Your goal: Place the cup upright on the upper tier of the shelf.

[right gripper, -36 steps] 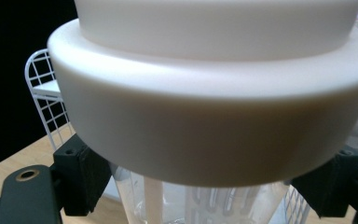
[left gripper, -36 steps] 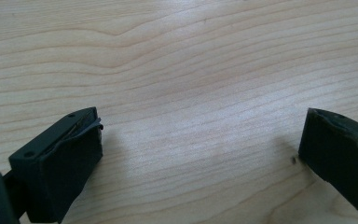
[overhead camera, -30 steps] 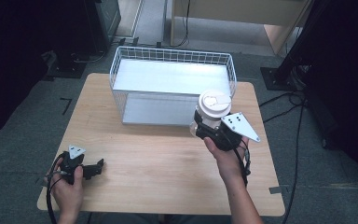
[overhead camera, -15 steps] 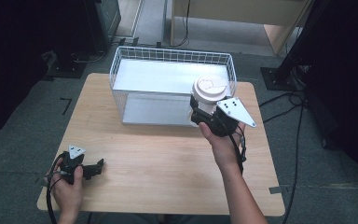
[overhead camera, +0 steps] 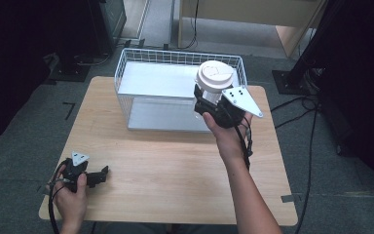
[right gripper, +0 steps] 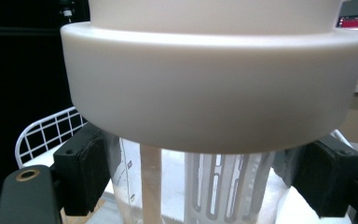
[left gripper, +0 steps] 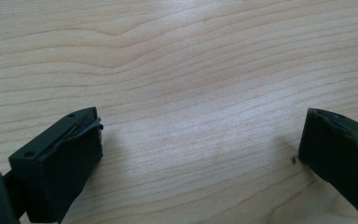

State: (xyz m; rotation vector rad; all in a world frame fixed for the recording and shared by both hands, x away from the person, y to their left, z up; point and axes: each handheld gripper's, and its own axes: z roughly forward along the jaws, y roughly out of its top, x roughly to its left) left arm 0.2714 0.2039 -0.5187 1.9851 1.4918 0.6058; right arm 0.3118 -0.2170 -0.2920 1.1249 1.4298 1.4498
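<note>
The right gripper (overhead camera: pixel 213 100) pinches a clear plastic jar with a wide white lid (overhead camera: pixel 215 75), held upright above the wire basket's (overhead camera: pixel 141 56) 3 o'clock end. Its jaws clamp the smooth body just under the lid: probably light, rigid and slippery. The left gripper (overhead camera: pixel 90 176) rests spread and empty on the wooden table (overhead camera: pixel 175 165) at 7 o'clock.

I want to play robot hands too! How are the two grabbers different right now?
The right gripper is shut on a clear cup with a white lid; the left gripper is open and holds nothing. The right one is lifted up at the wire basket; the left one sits low on the wooden table. Both have black jaws and a grey plate.
</note>
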